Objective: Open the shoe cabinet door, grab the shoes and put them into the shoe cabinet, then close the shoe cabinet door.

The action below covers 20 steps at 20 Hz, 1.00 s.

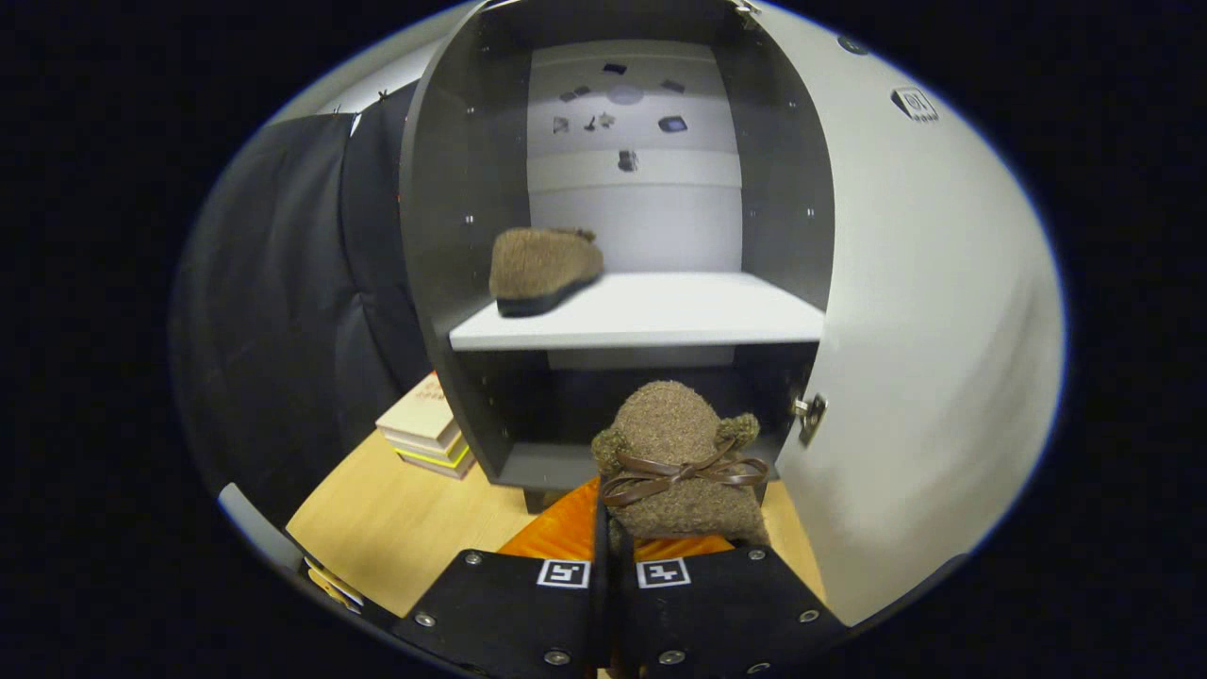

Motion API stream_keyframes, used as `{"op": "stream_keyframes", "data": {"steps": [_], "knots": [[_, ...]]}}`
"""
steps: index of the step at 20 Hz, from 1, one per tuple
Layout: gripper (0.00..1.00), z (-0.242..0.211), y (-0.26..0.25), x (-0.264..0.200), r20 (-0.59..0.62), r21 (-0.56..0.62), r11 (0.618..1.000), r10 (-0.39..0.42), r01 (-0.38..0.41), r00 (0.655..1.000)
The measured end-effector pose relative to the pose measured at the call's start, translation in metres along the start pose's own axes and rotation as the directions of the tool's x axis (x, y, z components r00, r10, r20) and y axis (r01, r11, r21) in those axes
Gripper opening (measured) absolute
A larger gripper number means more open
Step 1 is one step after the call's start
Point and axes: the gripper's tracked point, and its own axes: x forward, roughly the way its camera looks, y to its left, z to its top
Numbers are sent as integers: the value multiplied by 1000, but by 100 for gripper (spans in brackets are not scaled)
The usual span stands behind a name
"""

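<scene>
The shoe cabinet (443, 236) stands open ahead, dark inside, with its white door (924, 358) swung out to the right. One fuzzy brown shoe (542, 269) rests on the left part of the white shelf (651, 316). A second fuzzy brown shoe (681, 457) with a brown bow hangs just ahead of my fingers, in front of the lower compartment and above the floor. My gripper (611, 542) is shut on this shoe's near rim, the fingers almost touching.
A stack of books (426, 429) lies on the wooden floor left of the cabinet. An orange mat (564, 530) lies under the held shoe. A door hinge (809, 415) juts at the lower right of the opening. Black cloth wall on the left.
</scene>
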Motion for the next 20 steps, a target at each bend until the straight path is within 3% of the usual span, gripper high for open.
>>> {"op": "stream_keyframes", "data": {"steps": [4, 10, 20], "knots": [[4, 60, -6, 20, 72, -11, 1000, -6, 7, 997], [4, 108, -12, 65, 112, -37, 997, -69, 74, 991], [4, 141, -17, 144, 47, -14, 994, -108, 109, 993]]}}
